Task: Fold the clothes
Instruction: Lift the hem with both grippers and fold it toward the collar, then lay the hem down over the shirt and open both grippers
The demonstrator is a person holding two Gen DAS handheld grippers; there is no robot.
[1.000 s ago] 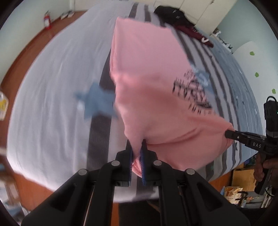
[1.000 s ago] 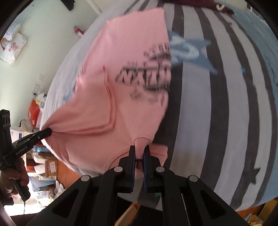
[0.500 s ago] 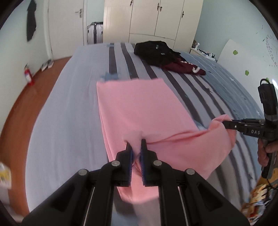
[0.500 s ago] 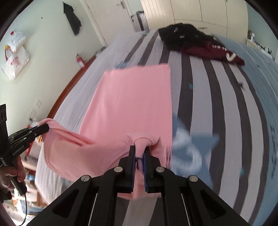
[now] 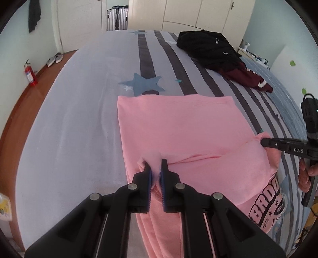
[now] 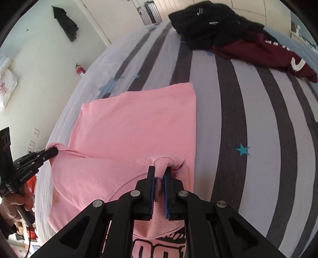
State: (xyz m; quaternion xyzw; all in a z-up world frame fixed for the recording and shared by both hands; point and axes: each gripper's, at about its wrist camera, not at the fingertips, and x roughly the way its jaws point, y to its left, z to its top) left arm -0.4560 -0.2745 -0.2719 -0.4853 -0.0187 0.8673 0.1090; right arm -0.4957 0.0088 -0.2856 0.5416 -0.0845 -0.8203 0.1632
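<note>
A pink T-shirt [image 5: 178,127] with a dark printed logo lies partly on the striped bed [image 5: 79,119], its far half flat and its near edge lifted. My left gripper [image 5: 156,166] is shut on the shirt's near left edge. My right gripper [image 6: 160,174] is shut on the ribbed collar at the shirt's [image 6: 135,123] near right side. The right gripper also shows at the right of the left wrist view [image 5: 266,141], and the left gripper at the left of the right wrist view [image 6: 53,151]. The logo hangs toward me below the grippers.
A pile of black clothes [image 5: 206,49] and a maroon garment [image 5: 248,77] lie at the far right of the bed. A red fire extinguisher [image 5: 29,73] stands on the wooden floor at the left. Wardrobes and a suitcase [image 5: 117,17] stand behind the bed.
Both grippers have carried the shirt's near edge up and forward over the bed. The shirt's far half now lies flat, logo side turned under and toward me.
</note>
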